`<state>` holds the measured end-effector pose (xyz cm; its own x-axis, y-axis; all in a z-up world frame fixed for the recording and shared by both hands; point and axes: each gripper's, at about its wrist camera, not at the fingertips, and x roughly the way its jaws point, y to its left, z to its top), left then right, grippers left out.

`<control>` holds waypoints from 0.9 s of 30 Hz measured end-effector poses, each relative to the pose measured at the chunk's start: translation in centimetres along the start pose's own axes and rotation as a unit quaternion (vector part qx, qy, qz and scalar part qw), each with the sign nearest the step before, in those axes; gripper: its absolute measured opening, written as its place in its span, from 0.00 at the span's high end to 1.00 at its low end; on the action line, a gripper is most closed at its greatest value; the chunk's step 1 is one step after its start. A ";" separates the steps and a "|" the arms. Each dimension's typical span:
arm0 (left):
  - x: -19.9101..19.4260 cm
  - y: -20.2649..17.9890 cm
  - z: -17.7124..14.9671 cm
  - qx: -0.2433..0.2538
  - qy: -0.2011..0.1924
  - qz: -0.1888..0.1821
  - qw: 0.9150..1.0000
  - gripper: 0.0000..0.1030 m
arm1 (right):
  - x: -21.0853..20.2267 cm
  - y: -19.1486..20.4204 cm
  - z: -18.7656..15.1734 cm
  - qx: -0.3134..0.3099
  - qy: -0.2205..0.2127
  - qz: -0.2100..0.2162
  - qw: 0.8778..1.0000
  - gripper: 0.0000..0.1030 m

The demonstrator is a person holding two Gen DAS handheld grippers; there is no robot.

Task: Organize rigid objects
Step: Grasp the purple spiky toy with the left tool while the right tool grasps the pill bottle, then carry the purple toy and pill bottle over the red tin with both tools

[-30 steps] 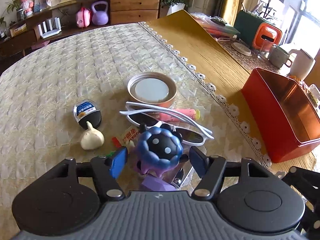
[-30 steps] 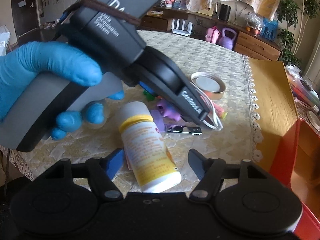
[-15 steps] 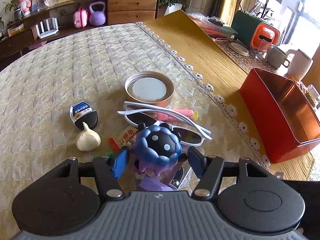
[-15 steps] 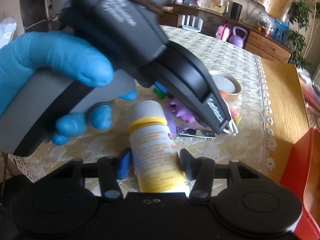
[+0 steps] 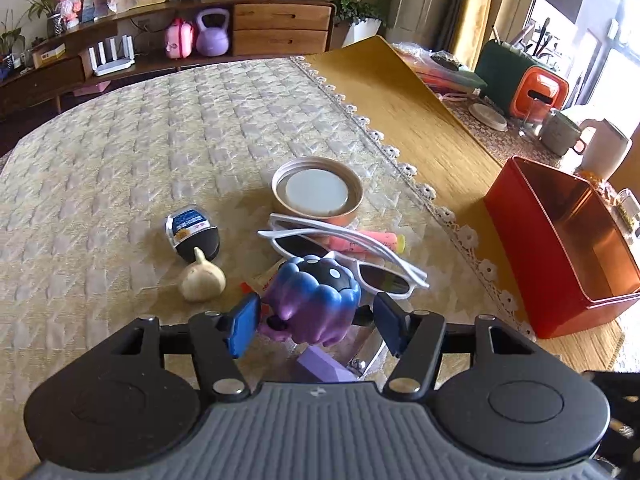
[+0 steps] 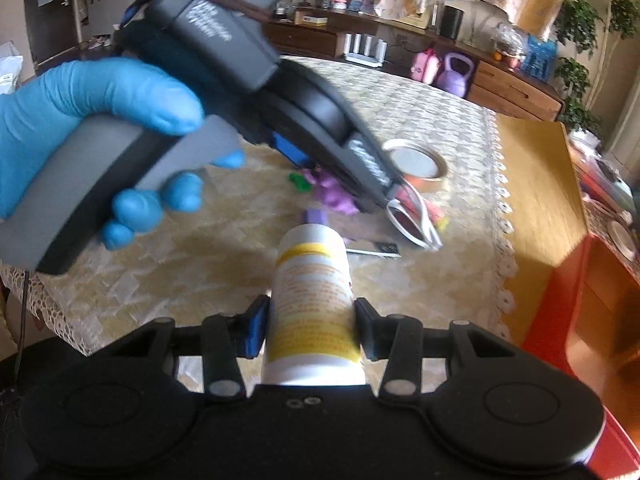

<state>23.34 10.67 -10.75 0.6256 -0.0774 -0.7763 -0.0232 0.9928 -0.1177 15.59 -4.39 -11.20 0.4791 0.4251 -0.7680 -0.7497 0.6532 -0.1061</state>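
Note:
My left gripper (image 5: 316,326) straddles a blue-and-purple spotted toy (image 5: 314,300) on the tablecloth; its jaws stand open, with a gap on the right side. White sunglasses (image 5: 344,252), a pink marker (image 5: 372,240), a round lid (image 5: 318,194), a garlic bulb (image 5: 202,278) and a small black-and-blue case (image 5: 194,232) lie beyond. My right gripper (image 6: 310,326) is shut on a white bottle with a yellow label (image 6: 312,304). The left gripper's body and a blue-gloved hand (image 6: 100,120) fill the upper left of the right wrist view.
An open orange-red box (image 5: 560,248) stands at the right on the bare wooden table, also at the right edge of the right wrist view (image 6: 580,320). A purple block (image 5: 320,366) and a metal clip (image 6: 374,248) lie near the toy. Cups and a toaster stand far right.
My right gripper's jaws have closed onto the bottle, which now points straight ahead. My left gripper has moved in around the toy and narrowed a little.

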 end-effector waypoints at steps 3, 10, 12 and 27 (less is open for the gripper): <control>-0.4 0.1 -0.1 -0.006 -0.005 0.001 1.000 0.50 | -1.3 -0.8 -0.9 0.015 -0.002 -0.006 1.000 0.58; -0.9 -0.2 -0.1 -0.002 -0.001 0.003 1.000 0.63 | -4.5 -4.3 -2.6 0.067 -0.010 -0.036 0.997 0.57; -0.7 -0.4 0.0 0.001 -0.002 0.007 1.000 0.62 | -5.0 -5.3 -3.0 0.082 -0.012 -0.039 0.996 0.57; 1.9 -0.1 0.3 -0.031 0.039 0.006 0.999 0.30 | -6.2 -7.3 -4.6 0.127 -0.020 -0.038 0.991 0.57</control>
<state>24.76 10.40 -12.01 0.5625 -0.0752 -0.8234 -0.0793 0.9864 -0.1443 15.98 -14.69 -8.61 0.5519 0.3890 -0.7376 -0.5732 0.8194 0.0033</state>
